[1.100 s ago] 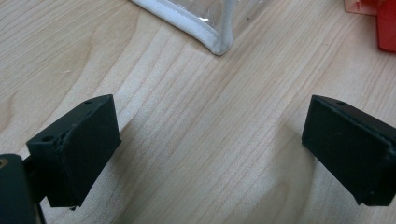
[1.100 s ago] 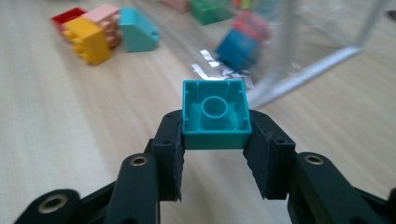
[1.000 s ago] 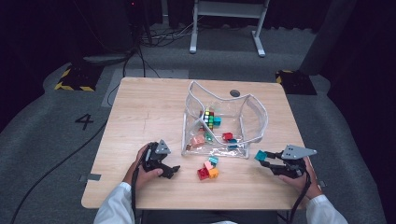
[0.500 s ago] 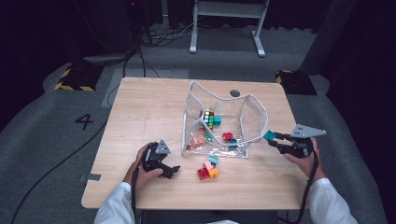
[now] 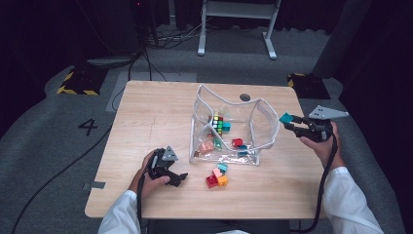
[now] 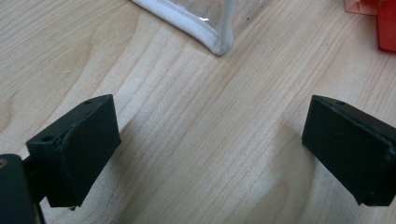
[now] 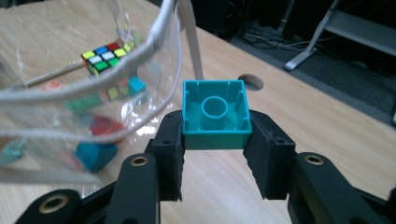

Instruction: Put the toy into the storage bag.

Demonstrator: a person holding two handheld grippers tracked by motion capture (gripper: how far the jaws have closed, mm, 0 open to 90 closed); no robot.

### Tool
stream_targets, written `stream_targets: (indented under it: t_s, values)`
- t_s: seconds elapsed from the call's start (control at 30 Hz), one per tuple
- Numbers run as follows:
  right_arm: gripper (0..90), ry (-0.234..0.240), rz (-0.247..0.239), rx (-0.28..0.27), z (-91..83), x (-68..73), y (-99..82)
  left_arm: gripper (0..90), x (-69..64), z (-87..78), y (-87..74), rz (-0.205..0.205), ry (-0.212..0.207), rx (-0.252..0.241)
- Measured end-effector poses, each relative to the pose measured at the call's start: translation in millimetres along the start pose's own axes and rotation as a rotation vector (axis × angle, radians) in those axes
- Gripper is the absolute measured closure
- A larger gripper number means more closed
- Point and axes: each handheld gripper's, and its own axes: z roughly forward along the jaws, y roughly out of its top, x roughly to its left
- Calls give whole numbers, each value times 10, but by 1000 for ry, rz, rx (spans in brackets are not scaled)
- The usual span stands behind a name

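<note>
A clear plastic bag [image 5: 234,127] with a white rim stands open in the middle of the wooden table [image 5: 156,112]; inside lie a colour cube [image 5: 217,123] and several small bricks. My right gripper [image 5: 288,121] hangs in the air just right of the bag's rim, shut on a teal brick [image 7: 215,114] held hollow side up, its jaws pressing both sides. The bag's rim [image 7: 154,46] curves close at the left of the right gripper view. My left gripper [image 5: 182,176] rests on the table front left of the bag, open, with bare wood between its pads [image 6: 81,144].
A red, an orange and a teal brick [image 5: 217,175] lie in a cluster in front of the bag. A round hole [image 5: 245,97] sits in the tabletop behind it. A bag corner [image 6: 217,39] and a red brick [image 6: 385,28] lie ahead of the left gripper.
My right gripper has risen from the table's front right and moved back toward the bag's right rim, carrying the teal brick. The left gripper has stayed put.
</note>
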Motion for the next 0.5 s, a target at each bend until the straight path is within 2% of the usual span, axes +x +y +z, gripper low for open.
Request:
stream_targets:
  t_s: [0.2,0.33,0.5]
  values:
    - [592,-6,9,-22,19,-111,211,41,1,0,0,1,3,-1]
    - [592,-17,12,-18,32,-165,344,41,3,0,1,4,5,-2]
    - [592,-18,10,-32,21,-179,502,41,-6,-7,-2,-8,8,6]
